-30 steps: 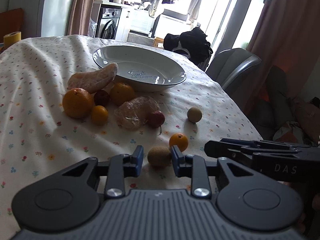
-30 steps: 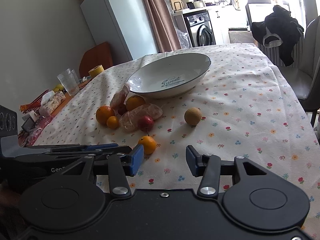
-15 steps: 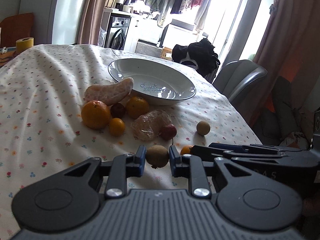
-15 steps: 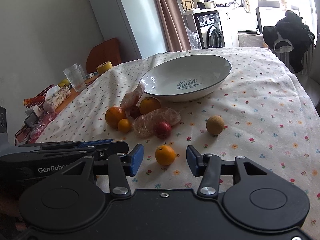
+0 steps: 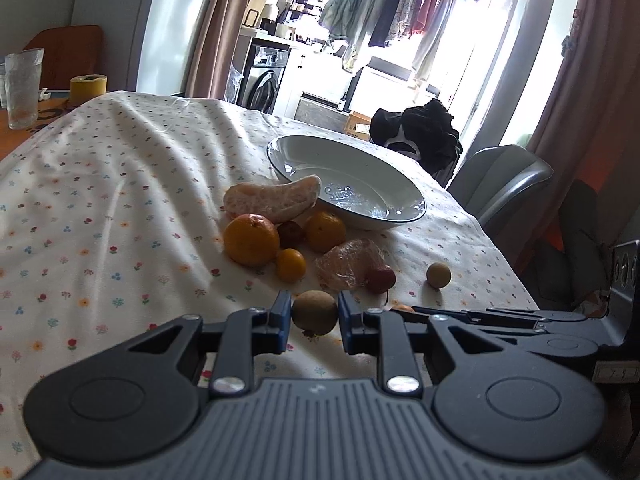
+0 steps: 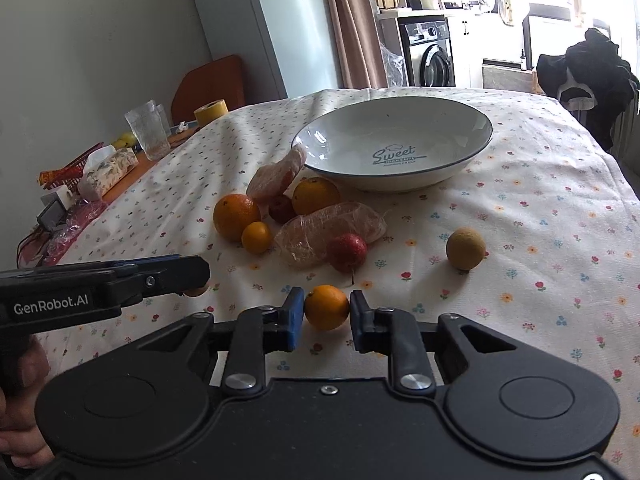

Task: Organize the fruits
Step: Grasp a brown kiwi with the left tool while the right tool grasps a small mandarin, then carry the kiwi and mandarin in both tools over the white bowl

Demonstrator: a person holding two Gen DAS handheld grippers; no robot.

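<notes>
The left gripper (image 5: 313, 312) fingers are closing snugly on a brownish round fruit (image 5: 314, 311), while the right gripper (image 6: 326, 307) fingers are pinching a small orange (image 6: 326, 306), both low over the flowered worktop (image 6: 540, 216). Beyond, remaining fruit is lying beside the white bowl (image 6: 476, 140).

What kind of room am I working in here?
Most likely a home dining area beside a kitchen or laundry corner: a table under a flowered tablecloth, a washing machine behind it, and clothes hung to dry by the bright window.
</notes>
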